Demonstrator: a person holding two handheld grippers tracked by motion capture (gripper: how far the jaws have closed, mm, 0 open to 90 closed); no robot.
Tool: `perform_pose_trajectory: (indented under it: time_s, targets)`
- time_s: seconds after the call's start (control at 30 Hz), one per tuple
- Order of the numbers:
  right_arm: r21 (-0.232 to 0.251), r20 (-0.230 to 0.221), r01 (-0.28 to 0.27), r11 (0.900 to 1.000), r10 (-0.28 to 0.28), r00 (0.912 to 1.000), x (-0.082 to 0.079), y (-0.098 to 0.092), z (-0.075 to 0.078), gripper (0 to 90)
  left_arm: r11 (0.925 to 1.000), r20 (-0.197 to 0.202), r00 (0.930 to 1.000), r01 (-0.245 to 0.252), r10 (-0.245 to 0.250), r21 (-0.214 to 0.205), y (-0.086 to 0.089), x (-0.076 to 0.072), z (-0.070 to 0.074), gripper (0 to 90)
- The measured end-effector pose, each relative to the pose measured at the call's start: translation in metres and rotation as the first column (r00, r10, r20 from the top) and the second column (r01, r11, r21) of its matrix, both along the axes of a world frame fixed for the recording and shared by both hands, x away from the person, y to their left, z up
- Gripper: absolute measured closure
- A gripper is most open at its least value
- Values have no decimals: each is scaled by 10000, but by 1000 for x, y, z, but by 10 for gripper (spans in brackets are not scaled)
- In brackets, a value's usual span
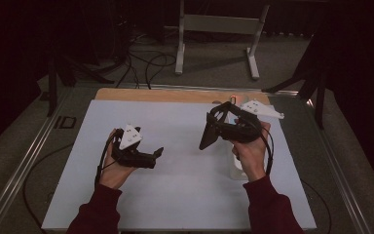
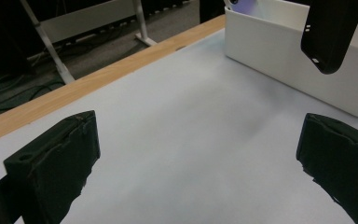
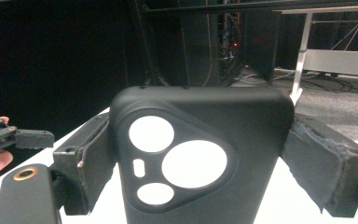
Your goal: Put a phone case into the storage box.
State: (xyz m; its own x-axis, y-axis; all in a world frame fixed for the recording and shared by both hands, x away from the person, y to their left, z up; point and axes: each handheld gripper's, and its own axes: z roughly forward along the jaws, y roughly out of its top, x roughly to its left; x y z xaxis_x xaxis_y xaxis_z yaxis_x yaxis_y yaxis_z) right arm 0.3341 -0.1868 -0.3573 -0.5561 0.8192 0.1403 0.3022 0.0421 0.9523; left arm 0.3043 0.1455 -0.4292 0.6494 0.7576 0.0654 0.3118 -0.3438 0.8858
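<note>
Two grippers hover mid-worktop: right gripper [image 1: 209, 131] fingers clamped on a black phone case [image 3: 200, 158], left gripper [image 1: 153, 155] fingers apart over bare worktop [image 1: 175, 195].

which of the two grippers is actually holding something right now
The right gripper: its jaws clamp a black phone case with round camera cutouts. The left gripper stands open with nothing between its jaws.

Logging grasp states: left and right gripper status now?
Left gripper: open, holding nothing.
Right gripper: closed on the black phone case.

White bin [image 2: 298, 70] blocks right; mat [image 1: 175, 161] centre open
</note>
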Motion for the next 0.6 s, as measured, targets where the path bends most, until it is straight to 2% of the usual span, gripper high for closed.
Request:
perform_pose_trajectory:
  time_s: [0.6]
  targets:
    - [-59, 38, 266, 9996, -266, 9996, 7, -5, 2, 140, 9990, 93, 9991, -413, 415, -185, 25, -7, -11, 0]
